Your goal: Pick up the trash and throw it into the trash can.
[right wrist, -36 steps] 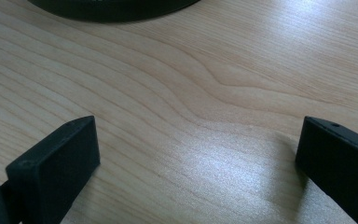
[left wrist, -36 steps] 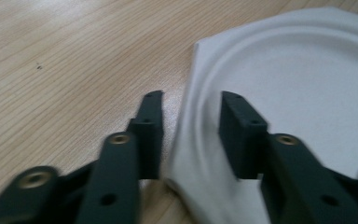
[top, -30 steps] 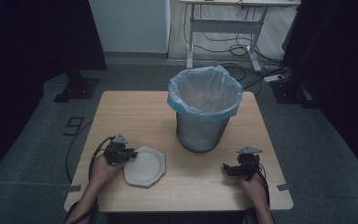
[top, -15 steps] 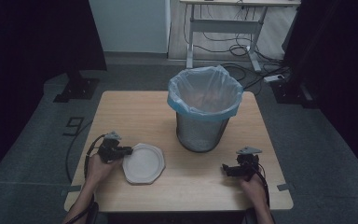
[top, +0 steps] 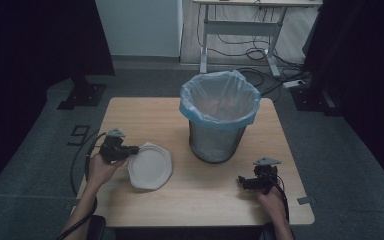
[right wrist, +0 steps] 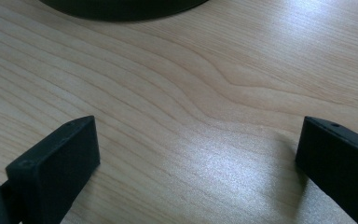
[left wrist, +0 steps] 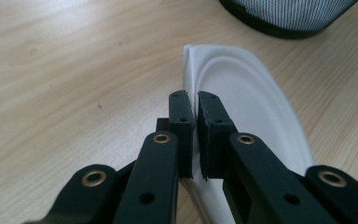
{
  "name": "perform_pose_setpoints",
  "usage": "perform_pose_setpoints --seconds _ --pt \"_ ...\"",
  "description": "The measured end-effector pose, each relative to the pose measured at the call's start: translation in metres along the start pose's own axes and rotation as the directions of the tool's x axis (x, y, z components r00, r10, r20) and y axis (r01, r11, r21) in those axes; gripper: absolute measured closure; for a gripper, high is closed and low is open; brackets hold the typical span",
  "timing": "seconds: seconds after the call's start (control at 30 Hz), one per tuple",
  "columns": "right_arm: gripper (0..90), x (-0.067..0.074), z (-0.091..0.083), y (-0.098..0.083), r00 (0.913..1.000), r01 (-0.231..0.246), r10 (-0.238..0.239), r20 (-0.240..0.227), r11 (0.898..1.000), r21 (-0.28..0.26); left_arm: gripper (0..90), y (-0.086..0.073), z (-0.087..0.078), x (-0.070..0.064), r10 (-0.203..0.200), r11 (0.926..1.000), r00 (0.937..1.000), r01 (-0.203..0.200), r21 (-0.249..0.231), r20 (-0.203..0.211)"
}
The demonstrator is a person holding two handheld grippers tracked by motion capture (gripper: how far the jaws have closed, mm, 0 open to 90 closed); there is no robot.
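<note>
Plate (top: 150, 166) pinched at its near-left rim by the left gripper (top: 130, 149), jaws clamped tight on the white edge, one side tipping off the table (top: 145, 112). Looks like the pickup step; next it needs a lift and carry over to the lined bin (top: 219, 120), clearing that tall rim. Right gripper (top: 243, 181) rests on the wood, jaws wide apart, empty.

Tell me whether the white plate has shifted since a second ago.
Yes. The white plate, pinched at its rim by the left gripper, has tilted up off the table; it stays left of the bin.
</note>
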State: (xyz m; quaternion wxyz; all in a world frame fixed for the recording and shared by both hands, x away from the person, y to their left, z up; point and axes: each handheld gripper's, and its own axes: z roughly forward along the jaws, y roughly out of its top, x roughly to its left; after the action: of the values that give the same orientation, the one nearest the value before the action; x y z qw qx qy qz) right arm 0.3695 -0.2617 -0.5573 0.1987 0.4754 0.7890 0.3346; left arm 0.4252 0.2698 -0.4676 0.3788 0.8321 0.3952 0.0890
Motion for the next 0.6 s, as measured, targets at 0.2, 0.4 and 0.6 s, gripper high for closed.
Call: perform_pose_setpoints --seconds 0.2,0.4,0.6 --pt "0.0 0.000 0.000 0.000 1.0000 0.000 0.000 0.000 1.000 0.000 86.0 0.013 -0.006 0.001 0.002 0.9999 1.0000 -0.002 0.012 -0.009" --pt "0.0 0.000 0.000 0.000 1.0000 0.000 0.000 0.000 1.000 0.000 86.4 0.027 -0.012 0.003 0.004 0.9998 0.9998 -0.003 0.021 -0.018" --pt "0.0 0.000 0.000 0.000 1.0000 0.000 0.000 0.001 1.000 0.000 86.4 0.043 -0.019 0.002 0.012 0.9996 0.9996 -0.011 0.027 -0.027"
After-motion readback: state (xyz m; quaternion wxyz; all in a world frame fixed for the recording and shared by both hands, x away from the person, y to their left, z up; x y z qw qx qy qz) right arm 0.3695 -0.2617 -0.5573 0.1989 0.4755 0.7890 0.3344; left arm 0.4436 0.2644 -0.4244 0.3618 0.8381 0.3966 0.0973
